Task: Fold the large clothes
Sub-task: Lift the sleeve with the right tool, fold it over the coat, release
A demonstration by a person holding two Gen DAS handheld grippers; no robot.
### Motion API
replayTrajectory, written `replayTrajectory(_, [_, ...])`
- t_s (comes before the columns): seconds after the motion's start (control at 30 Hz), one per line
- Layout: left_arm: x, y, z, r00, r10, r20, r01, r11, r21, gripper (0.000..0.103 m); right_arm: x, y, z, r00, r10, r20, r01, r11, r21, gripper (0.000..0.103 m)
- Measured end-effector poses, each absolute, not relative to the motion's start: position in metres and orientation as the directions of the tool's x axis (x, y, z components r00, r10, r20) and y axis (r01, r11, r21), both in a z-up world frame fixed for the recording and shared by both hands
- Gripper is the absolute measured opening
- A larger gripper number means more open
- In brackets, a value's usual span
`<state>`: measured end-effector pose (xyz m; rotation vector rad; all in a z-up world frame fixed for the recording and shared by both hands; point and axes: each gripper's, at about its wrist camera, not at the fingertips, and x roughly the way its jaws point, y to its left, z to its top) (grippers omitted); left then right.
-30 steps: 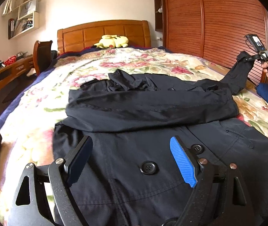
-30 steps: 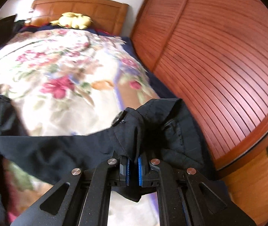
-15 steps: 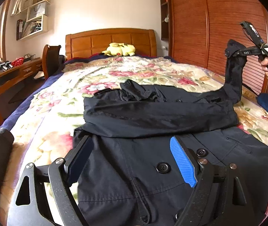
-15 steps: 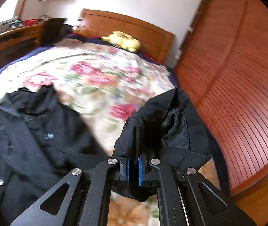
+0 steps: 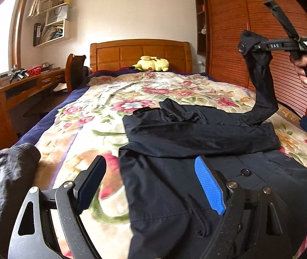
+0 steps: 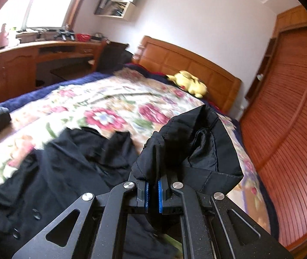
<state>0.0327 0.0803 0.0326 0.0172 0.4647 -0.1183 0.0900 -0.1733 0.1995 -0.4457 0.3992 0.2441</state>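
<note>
On the bed (image 5: 82, 133) lies a black coat (image 5: 196, 172), one sleeve (image 5: 261, 82) raised by the right gripper (image 6: 152, 194), fingers pinching its cuff; the left gripper (image 5: 151, 185) hovers low, fingers wide.

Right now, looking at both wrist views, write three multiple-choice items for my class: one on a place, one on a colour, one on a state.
1. Where does the yellow plush toy lie?
A. by the headboard
B. on the desk
C. on the coat

2. What colour is the coat?
A. red
B. black
C. white

3. How is the right gripper?
A. open, empty
B. shut on the sleeve
C. lying on the bed

Answers: 1 A, it sits against the headboard; 2 B, the cloth is black; 3 B, its pads pinch the raised sleeve, while the left gripper hangs open.
</note>
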Motion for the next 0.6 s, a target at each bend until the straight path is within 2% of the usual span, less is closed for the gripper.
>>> replayTrajectory(0.2, [0.027,0.099,0.032,0.888,-0.088,-0.451,0.091,0.996,-0.014,0.085,0.073,-0.138,0.189,0.872,0.222,-0.437,-0.397,0.843,-0.363,0.006])
replayTrajectory(0.6, [0.025,0.115,0.033,0.895,-0.057,-0.442,0.054,0.998,-0.021,0.085,0.066,-0.11,0.166,0.745,0.385,-0.545,-0.589,0.764,-0.264,0.006])
